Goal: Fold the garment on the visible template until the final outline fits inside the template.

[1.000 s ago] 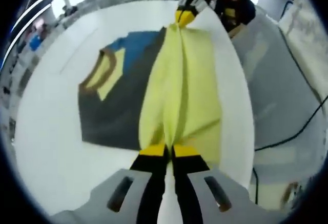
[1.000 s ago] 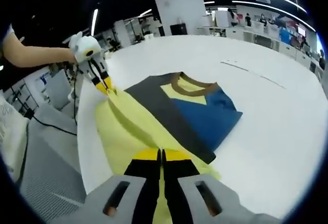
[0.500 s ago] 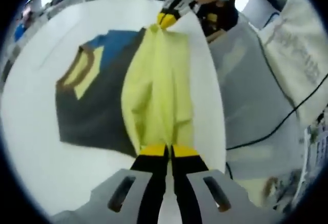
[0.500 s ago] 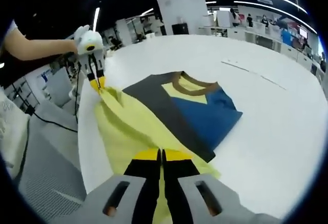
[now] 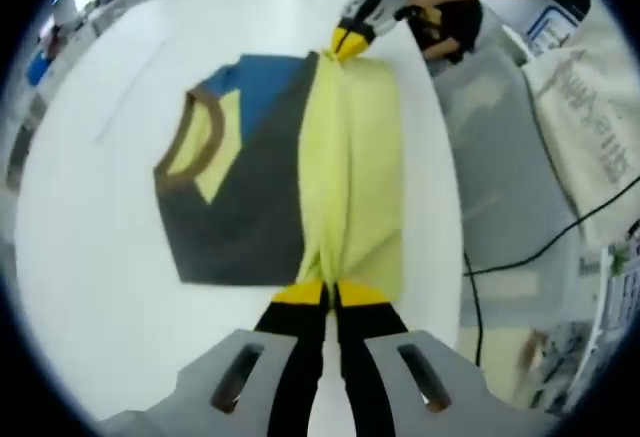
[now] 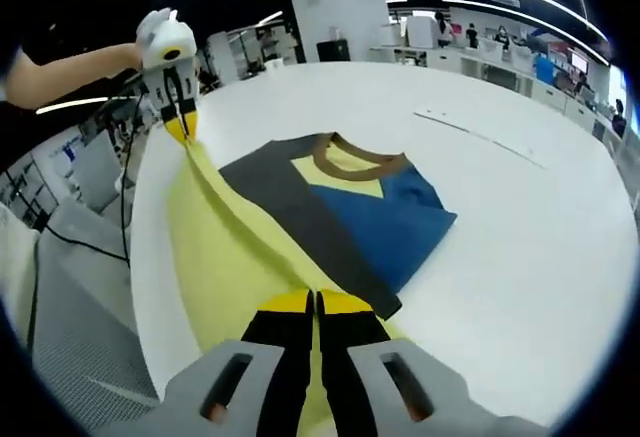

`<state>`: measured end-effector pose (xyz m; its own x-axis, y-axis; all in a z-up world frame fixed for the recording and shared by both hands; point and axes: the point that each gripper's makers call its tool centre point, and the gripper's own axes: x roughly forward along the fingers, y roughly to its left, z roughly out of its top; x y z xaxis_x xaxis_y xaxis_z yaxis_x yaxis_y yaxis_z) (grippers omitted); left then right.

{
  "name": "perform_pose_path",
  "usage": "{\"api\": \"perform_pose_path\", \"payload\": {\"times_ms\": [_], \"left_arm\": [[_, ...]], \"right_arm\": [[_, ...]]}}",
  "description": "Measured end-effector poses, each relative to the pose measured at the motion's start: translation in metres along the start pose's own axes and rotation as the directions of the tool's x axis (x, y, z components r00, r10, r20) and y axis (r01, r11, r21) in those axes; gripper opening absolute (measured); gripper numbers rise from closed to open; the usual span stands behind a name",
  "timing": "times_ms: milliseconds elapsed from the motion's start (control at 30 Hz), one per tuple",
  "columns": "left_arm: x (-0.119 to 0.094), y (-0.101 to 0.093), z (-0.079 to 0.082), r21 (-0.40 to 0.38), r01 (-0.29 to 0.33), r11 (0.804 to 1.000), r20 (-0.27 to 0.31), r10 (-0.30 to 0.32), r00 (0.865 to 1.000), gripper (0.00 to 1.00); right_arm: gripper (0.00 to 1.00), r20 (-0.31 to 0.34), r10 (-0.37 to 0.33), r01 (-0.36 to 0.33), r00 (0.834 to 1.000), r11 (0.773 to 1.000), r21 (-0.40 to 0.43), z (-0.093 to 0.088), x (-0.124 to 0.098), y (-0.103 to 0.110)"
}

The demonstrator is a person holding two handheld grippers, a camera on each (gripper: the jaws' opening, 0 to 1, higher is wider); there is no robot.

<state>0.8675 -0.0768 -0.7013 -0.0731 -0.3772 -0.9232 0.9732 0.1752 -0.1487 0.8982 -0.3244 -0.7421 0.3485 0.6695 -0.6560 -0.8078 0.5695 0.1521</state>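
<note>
A shirt lies on the white table [image 5: 90, 257], with a dark grey body [image 5: 235, 217], a blue panel [image 5: 255, 92], a yellow chest patch and a brown collar [image 5: 200, 142]. Its yellow side [image 5: 350, 167] is raised and stretched into a taut ridge between both grippers. My left gripper [image 5: 327, 295] is shut on one end of that yellow edge. My right gripper [image 5: 352, 42], held by a hand, is shut on the far end. In the right gripper view, the right gripper [image 6: 315, 302] pinches the yellow fabric [image 6: 225, 247], and the left gripper [image 6: 178, 122] holds the far end up.
A thin dark line [image 6: 480, 135] marks the tabletop beyond the shirt. The table edge [image 5: 445, 207] runs close beside the yellow fabric, with grey floor, black cables [image 5: 545, 247] and a white bag [image 5: 590, 137] past it. Desks and people stand far behind.
The yellow fabric has been pulled tighter into a narrower, straighter ridge, and its far end sits higher. Both grippers keep their hold.
</note>
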Motion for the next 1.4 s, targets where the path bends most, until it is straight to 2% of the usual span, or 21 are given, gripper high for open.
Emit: {"api": "perform_pose_path", "payload": {"times_ms": [167,267,400,467,533,567,633,700,833,933,967,1000,1067,1133,1300,1400], "left_arm": [[-0.002,0.013,-0.002,-0.016,-0.043,0.999,0.001,0.043,0.999,0.0],[0.001,0.009,-0.004,-0.023,-0.037,0.999,0.003,0.037,0.999,0.0],[0.002,0.018,-0.008,-0.033,-0.08,0.996,-0.006,0.079,0.997,0.0],[0.001,0.032,-0.005,-0.024,-0.152,0.988,0.013,0.153,0.988,0.0],[-0.001,0.048,-0.002,0.023,-0.245,0.969,0.031,0.244,0.969,0.0],[0.001,0.05,-0.003,0.017,-0.252,0.967,0.035,0.252,0.967,0.0],[0.007,0.047,-0.008,-0.025,-0.225,0.974,0.028,0.226,0.974,0.0],[0.013,0.042,-0.013,-0.028,-0.206,0.978,0.028,0.207,0.978,0.0],[0.018,0.038,-0.021,-0.036,-0.216,0.976,0.024,0.217,0.976,0.0],[0.018,0.048,-0.023,-0.091,-0.271,0.958,0.052,0.276,0.96,0.0],[0.018,0.05,-0.025,-0.094,-0.291,0.952,0.047,0.296,0.954,0.0],[0.018,0.055,-0.036,-0.082,-0.323,0.943,0.004,0.324,0.946,0.03],[0.022,0.056,-0.045,-0.099,-0.325,0.94,-0.002,0.327,0.945,0.19],[0.024,0.055,-0.049,-0.138,-0.318,0.938,0.008,0.322,0.947,0.3],[0.028,0.05,-0.045,-0.197,-0.341,0.919,0.067,0.359,0.931,0.29],[0.033,0.051,-0.04,-0.167,-0.37,0.914,0.083,0.388,0.918,0.24]], "right_arm": [[0.02,-0.028,-0.032,0.033,0.999,0.999,0.034,-0.009,-0.002,-0.009],[0.02,-0.014,-0.029,0.03,0.999,0.998,0.052,-0.008,-0.001,-0.008],[0.02,-0.015,-0.03,0.031,0.999,0.999,0.043,-0.006,0.001,-0.008],[0.02,-0.007,-0.032,0.032,0.999,0.998,0.051,-0.005,0.001,-0.01],[0.02,-0.003,-0.035,0.035,0.999,0.997,0.068,-0.004,0.002,-0.012],[0.02,-0.007,-0.04,0.04,0.999,0.995,0.086,-0.006,0.002,-0.014],[0.02,-0.008,-0.035,0.036,0.999,0.995,0.094,-0.007,0.003,-0.015],[0.02,-0.012,-0.034,0.035,0.999,0.995,0.096,-0.008,0.004,-0.014],[0.02,-0.015,-0.027,0.028,1.0,0.995,0.096,-0.008,0.006,-0.013],[0.02,-0.018,-0.023,0.025,1.0,0.995,0.098,-0.008,0.009,-0.011],[0.02,-0.02,-0.023,0.025,1.0,0.995,0.097,-0.008,0.009,-0.011],[0.02,-0.024,-0.026,0.028,0.999,0.995,0.095,-0.009,0.01,-0.012],[0.02,-0.025,-0.025,0.027,0.999,0.995,0.1,-0.01,0.009,-0.012],[0.02,-0.025,-0.026,0.028,0.999,0.994,0.102,-0.011,0.009,-0.014],[0.02,-0.023,-0.025,0.027,0.999,0.994,0.108,-0.012,0.009,-0.013],[0.02,-0.02,-0.024,0.026,1.0,0.994,0.109,-0.012,0.009,-0.012]]}}
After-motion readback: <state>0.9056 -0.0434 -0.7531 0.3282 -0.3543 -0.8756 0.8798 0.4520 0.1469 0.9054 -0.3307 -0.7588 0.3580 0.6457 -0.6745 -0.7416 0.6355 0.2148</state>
